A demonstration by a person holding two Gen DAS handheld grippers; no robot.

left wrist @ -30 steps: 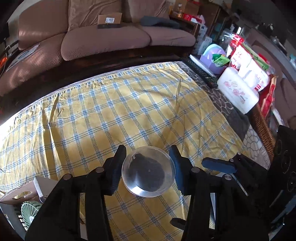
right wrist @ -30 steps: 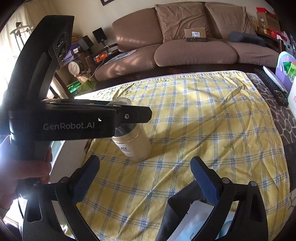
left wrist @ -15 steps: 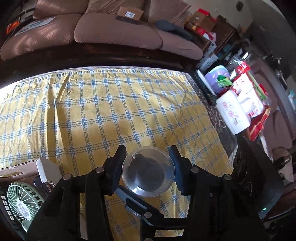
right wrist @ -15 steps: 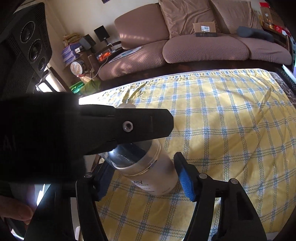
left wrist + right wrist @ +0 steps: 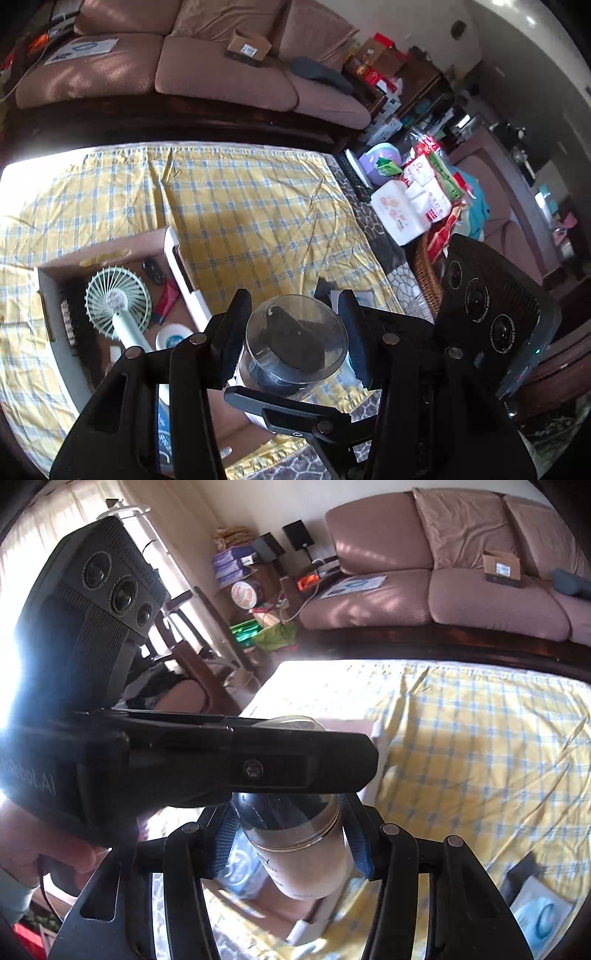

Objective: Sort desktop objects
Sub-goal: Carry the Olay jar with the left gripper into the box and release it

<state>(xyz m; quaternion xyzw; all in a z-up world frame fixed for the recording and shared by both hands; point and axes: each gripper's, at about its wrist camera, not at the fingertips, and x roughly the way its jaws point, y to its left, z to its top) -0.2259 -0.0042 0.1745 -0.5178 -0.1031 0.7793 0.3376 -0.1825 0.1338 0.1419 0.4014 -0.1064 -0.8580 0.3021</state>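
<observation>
Bottle (image 5: 299,853): clear glossy plastic cap, matt cream body, thin metallic ring between. Tablecloth (image 5: 236,206): woven yellow-blue check cloth, creased. Box (image 5: 122,254): brown cardboard, matt. Fan (image 5: 118,299): smooth pale-green plastic. Gripper fingers (image 5: 236,328): matt black plastic. Sofa (image 5: 207,70): textured brown fabric.

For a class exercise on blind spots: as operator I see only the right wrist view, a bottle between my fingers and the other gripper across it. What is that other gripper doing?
Observer: The left gripper is closed on the clear cap of the bottle, with one finger on each side.
Operator: What is in the box below?
Observer: A green hand fan lies in the box.
Operator: Anything beyond the cloth?
Observer: A black remote lies just past its right edge.
</observation>
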